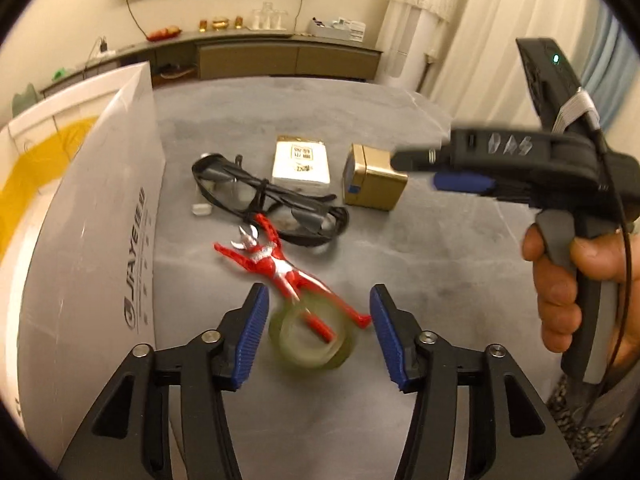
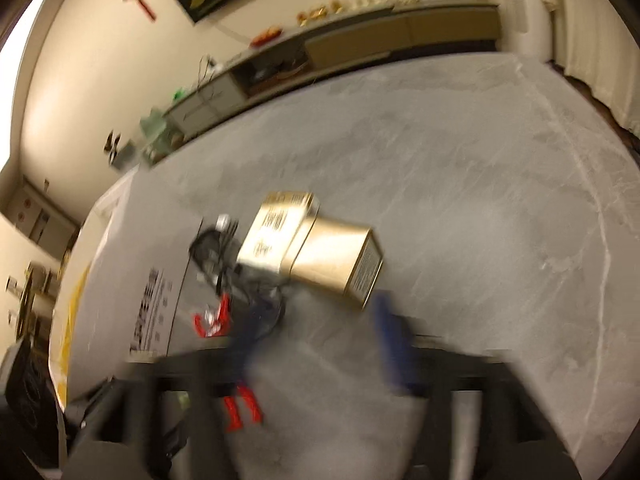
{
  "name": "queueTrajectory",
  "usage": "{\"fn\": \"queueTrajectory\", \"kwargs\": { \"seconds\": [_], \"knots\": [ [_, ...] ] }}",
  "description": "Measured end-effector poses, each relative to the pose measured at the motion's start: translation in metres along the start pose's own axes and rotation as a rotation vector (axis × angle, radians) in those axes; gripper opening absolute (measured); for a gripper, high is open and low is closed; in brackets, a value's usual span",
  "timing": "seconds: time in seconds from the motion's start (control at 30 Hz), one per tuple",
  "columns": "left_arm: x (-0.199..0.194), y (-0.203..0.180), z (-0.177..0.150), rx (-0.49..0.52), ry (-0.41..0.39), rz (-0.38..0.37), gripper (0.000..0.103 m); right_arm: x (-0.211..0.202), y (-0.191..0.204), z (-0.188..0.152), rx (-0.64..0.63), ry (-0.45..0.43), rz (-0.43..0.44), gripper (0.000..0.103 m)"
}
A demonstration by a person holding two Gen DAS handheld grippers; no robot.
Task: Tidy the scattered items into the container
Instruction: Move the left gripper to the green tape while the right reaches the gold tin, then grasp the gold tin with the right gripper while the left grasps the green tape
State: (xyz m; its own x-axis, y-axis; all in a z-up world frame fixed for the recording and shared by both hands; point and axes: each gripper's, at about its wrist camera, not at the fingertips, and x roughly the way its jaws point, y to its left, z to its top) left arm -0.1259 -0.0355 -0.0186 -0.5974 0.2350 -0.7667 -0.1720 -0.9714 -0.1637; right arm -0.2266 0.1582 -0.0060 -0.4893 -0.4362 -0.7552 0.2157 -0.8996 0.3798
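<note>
Left wrist view shows the red toy figure lying flat on the grey table, its long axis diagonal: head toward the far left, legs toward the near right, one leg resting over the tape roll. That roll sits between the spread, empty fingers of the left gripper. Just beyond the figure's head lie black glasses, then a white packet with print too small to read and a gold box. At left stands the white container, its wall marked "JAYE". The right gripper hangs by the gold box; in the blurred right wrist view its blue fingers stand apart, holding nothing.
</note>
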Motion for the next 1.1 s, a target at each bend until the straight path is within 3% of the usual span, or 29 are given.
{"fn": "queueTrajectory", "kwargs": {
  "seconds": [0.17, 0.23, 0.27, 0.3, 0.37, 0.47, 0.53, 0.6, 0.63, 0.8, 0.87, 0.9, 1.1],
  "knots": [
    [0.034, -0.009, -0.004, -0.006, 0.097, 0.071, 0.058, 0.022, 0.005, 0.002, -0.048, -0.013, -0.002, 0.081],
    [0.034, -0.007, -0.009, -0.014, 0.101, 0.067, 0.058, 0.033, 0.003, -0.001, -0.055, -0.004, -0.045, 0.081],
    [0.029, -0.005, -0.011, -0.015, 0.091, 0.065, 0.058, 0.038, 0.0, -0.003, -0.044, 0.024, -0.046, 0.072],
    [0.025, -0.004, -0.013, -0.015, 0.081, 0.065, 0.058, 0.043, -0.003, -0.004, -0.031, 0.056, -0.045, 0.045],
    [0.016, 0.0, -0.015, -0.016, 0.065, 0.076, 0.058, 0.048, -0.007, -0.006, -0.009, 0.101, -0.046, 0.033],
    [0.005, 0.004, -0.017, -0.024, 0.051, 0.089, 0.058, 0.043, -0.008, -0.006, 0.003, 0.1, -0.041, 0.033],
    [0.003, 0.004, -0.019, -0.025, 0.056, 0.081, 0.058, 0.037, -0.008, -0.004, 0.01, 0.079, -0.02, 0.042],
    [0.005, 0.001, -0.024, -0.014, 0.069, 0.074, 0.058, 0.031, -0.003, -0.002, -0.016, 0.023, -0.036, 0.078],
    [0.006, -0.002, -0.027, -0.009, 0.076, 0.073, 0.058, 0.034, 0.0, 0.001, -0.041, 0.016, -0.047, 0.083],
    [0.009, -0.009, -0.037, 0.02, 0.075, 0.051, 0.057, 0.054, 0.015, 0.019, -0.173, -0.011, -0.099, 0.08],
    [0.006, -0.01, -0.038, 0.026, 0.065, 0.047, 0.056, 0.068, 0.015, 0.019, -0.183, 0.048, -0.099, 0.056],
    [0.004, -0.009, -0.037, 0.025, 0.059, 0.039, 0.05, 0.066, 0.015, 0.018, -0.166, 0.058, -0.084, 0.054],
    [-0.006, -0.009, -0.036, 0.016, 0.041, 0.038, 0.033, 0.036, 0.015, -0.001, -0.123, 0.093, -0.04, 0.053]
  ]
}}
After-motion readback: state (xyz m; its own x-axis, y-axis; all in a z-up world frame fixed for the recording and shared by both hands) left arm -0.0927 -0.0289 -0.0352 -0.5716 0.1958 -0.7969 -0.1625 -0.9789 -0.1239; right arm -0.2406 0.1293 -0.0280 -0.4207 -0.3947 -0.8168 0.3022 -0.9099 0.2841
